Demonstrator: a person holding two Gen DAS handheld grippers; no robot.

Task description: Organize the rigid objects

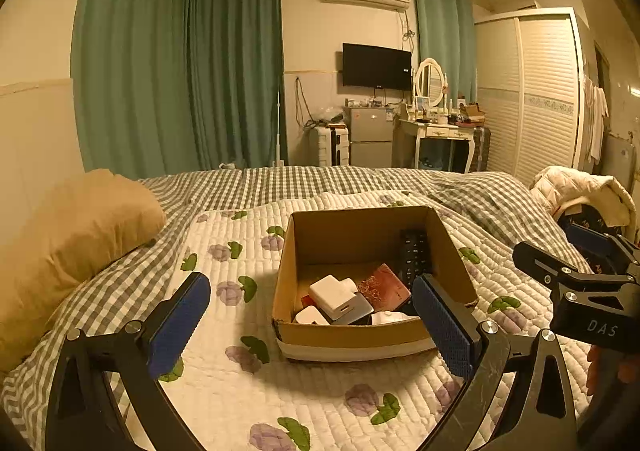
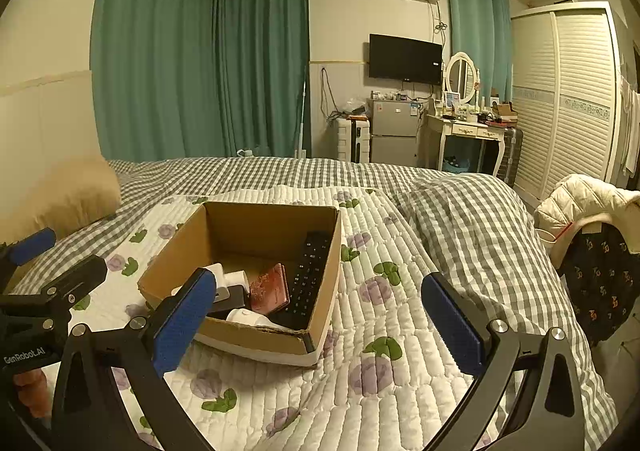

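On the bed, atop the white quilt (image 1: pixel 224 383) printed with purple flowers, sits the open cardboard box (image 1: pixel 352 335) that gathers the hard things. Inside I see a black remote (image 1: pixel 414 257) leaning along its right wall, a reddish wallet-like case (image 1: pixel 384 287), a white charger block (image 1: pixel 332 293) lying on a grey slab (image 1: pixel 354 311), and other white pieces at the front. They lie piled toward the near wall, so I judge the collecting largely done.

My left gripper (image 1: pixel 312 327) hangs just before the box, jaws spread wide and gripping nothing. My right gripper (image 2: pixel 320 327) hangs beside it to the right, over bare quilt, jaws equally wide and empty. Both stand off because nothing loose remains on the quilt that I can see.

A tan pillow (image 1: pixel 76 235) lies well to the left, a cream jacket (image 2: pixel 580 199) over a chair to the right. Only the box's tall walls hinder reaching in.
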